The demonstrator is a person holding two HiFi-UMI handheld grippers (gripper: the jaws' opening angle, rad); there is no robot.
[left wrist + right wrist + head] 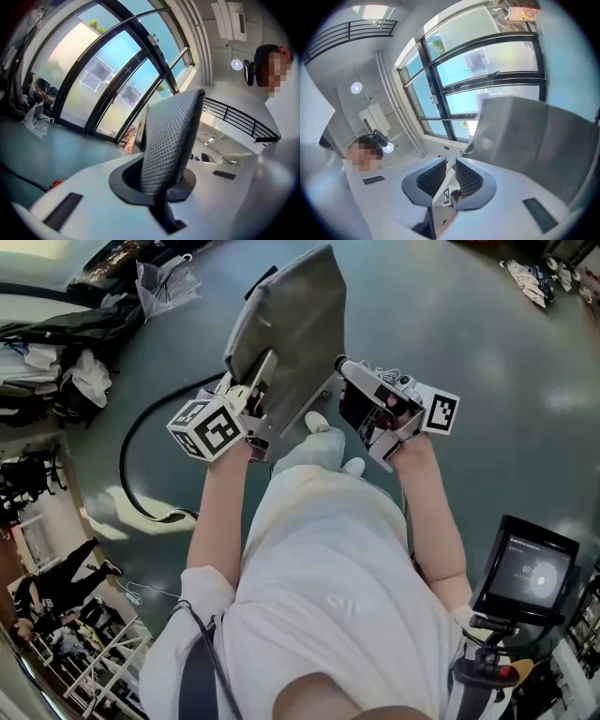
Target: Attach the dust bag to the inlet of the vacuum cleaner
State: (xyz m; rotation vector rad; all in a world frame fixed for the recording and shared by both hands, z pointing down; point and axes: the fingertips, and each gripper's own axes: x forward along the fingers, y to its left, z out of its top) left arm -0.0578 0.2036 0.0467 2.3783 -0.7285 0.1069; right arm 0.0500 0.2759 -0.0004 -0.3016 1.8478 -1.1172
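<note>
Pinching a thin white card (442,199), apparently the collar at the bag's mouth, the right tongs (450,168) are closed on it. The left tongs (255,399) are shut tight on what looks like a fold of dotted grey cloth. Gripped at two points, the dust bag (291,324) is held in the air between them, in front of the person and well above the floor (487,352), probably to keep its mouth stretched and square for fitting. No vacuum inlet shows, only a black hose (127,470) curled on the floor, so attaching is not yet begun.
</note>
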